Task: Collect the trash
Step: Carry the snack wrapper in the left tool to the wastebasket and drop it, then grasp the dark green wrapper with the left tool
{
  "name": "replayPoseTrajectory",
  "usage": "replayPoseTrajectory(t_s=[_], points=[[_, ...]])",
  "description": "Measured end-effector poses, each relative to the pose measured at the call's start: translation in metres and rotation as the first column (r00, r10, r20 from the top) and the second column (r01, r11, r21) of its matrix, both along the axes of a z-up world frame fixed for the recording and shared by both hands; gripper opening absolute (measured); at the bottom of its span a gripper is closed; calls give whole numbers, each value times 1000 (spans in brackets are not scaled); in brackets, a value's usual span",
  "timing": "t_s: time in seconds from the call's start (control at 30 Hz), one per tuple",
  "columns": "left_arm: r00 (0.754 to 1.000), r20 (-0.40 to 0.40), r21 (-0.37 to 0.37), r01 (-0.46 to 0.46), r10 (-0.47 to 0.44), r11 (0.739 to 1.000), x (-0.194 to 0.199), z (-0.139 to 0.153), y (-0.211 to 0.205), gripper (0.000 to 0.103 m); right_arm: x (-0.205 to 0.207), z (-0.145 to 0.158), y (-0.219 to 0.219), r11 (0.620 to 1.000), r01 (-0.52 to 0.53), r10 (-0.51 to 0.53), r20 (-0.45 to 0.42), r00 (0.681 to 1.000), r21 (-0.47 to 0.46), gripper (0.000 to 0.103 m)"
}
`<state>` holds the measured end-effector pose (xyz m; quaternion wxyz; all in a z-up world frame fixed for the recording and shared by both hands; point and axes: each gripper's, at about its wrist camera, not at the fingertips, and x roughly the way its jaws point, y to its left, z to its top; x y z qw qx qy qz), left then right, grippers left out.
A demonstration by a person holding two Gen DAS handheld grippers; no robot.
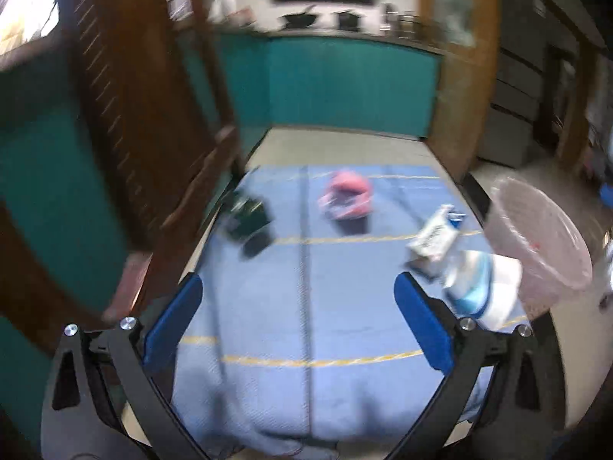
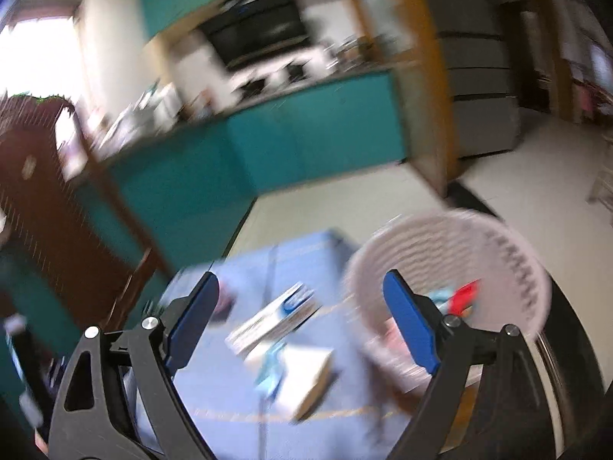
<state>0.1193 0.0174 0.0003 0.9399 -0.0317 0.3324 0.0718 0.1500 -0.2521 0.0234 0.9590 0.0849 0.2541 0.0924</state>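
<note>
On the blue cloth (image 1: 306, 299) lie a crumpled pink wrapper (image 1: 346, 199), a dark green wrapper (image 1: 247, 218), a white and blue packet (image 1: 436, 234) and a white and light-blue carton (image 1: 484, 291). A pale pink mesh basket (image 1: 544, 245) stands at the table's right edge. My left gripper (image 1: 299, 318) is open and empty above the near cloth. My right gripper (image 2: 302, 318) is open and empty above the white and blue packet (image 2: 276, 318) and the carton (image 2: 302, 379). The basket (image 2: 509, 253) holds a red scrap (image 2: 465, 295). Both views are blurred.
A dark wooden chair (image 1: 126, 122) stands left of the table. A teal counter (image 1: 345, 84) with kitchenware runs behind. Pale floor (image 2: 528, 176) lies to the right, beside grey cabinets (image 2: 479, 76).
</note>
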Motion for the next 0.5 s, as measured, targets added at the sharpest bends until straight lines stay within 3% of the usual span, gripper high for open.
replayPoseTrajectory(t_s=[0.07,0.2,0.5], points=[[996,-26,19,-81,81,997,-1,-12,14,100,-4,-7,27,997,-55,54,-23,998,-55,86],[996,-45,20,-79,80,997,-1,-20,15,100,-13,-22,65,982,-141,133,-69,989,-122,86],[999,-24,6,-34,34,999,-2,-9,2,100,-13,-27,67,983,-127,119,-70,990,-133,86]])
